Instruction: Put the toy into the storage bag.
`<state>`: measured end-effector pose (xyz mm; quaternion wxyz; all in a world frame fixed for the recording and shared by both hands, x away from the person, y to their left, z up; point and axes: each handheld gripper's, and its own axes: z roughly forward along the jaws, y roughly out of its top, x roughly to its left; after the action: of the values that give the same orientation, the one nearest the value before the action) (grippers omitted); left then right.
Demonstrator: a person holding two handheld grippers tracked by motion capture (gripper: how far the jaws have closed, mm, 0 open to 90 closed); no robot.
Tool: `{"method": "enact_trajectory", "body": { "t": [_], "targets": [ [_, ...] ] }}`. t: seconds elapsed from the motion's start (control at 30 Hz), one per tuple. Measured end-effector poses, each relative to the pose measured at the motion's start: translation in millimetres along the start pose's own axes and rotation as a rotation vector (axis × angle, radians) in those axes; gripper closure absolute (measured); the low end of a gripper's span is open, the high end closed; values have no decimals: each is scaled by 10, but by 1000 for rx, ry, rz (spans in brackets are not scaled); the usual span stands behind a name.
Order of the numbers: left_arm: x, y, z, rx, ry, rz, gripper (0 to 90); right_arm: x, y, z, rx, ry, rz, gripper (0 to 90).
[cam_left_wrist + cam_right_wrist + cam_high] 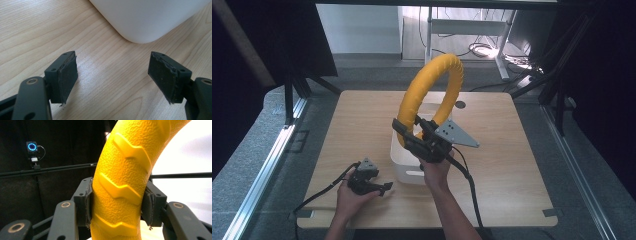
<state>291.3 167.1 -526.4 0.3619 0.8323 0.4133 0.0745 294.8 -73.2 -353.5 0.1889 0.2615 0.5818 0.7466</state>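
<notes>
Nearest the person's edge of the light wooden surface (362, 130), toward its left corner, the left gripper (384, 188) rests low with its jaws spread wide and nothing between them; in the left gripper view its black pads (67, 75) frame bare wood, with one rounded corner of the white plastic rectangular bin (147, 17) just beyond. Further in, the right gripper (412, 131) is clamped on the yellow textured ring with raised chevron ridges (432, 85), held upright in the air above the bin (404, 172), which sits near the middle of the surface, closer to the person's edge. The right gripper view confirms the hold: both pads (88, 202) press the ring's tube (122, 182) from either side. By my reading the pickup is done and the ring is either on its way into the bin or freshly lifted from it; the frames do not settle which, and the setting-down is what remains. The ring and hand cover most of the bin's interior, so its contents cannot be told. The ring's lower arc is hidden behind the gripper, and a small dark round mark (460, 104) near the far edge is too small to identify.
</notes>
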Motion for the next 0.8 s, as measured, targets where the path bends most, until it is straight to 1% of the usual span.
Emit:
{"method": "enact_trajectory", "body": {
  "t": [0.17,0.2,0.3,0.33,0.43,0.47,0.63,0.67,0.7,0.73,0.8],
  "targets": [
    [3,0,-3,1,6,4,239,24,-44,18,6,7,2,500],
    [4,1,-2,2,7,5,239,25,-55,4,23,25,0,500],
    [2,0,1,6,13,6,239,33,-69,0,29,29,0,500],
    [5,-2,-3,16,22,15,239,53,-92,11,12,12,8,500],
    [5,-1,-6,12,23,12,239,59,-109,8,12,9,8,500],
    [2,-1,-5,7,21,8,239,69,-131,6,15,7,10,500],
    [2,-1,-7,10,22,8,239,66,-194,8,26,4,16,500],
    [2,-1,-6,9,22,8,239,54,-223,7,28,1,31,499],
    [2,-1,-6,9,22,8,239,54,-223,7,28,1,31,499],
    [1,-2,-3,11,22,9,239,40,-249,2,36,-1,42,499],
    [1,-2,1,12,20,8,239,21,-278,0,40,-9,40,499]
  ]
}}
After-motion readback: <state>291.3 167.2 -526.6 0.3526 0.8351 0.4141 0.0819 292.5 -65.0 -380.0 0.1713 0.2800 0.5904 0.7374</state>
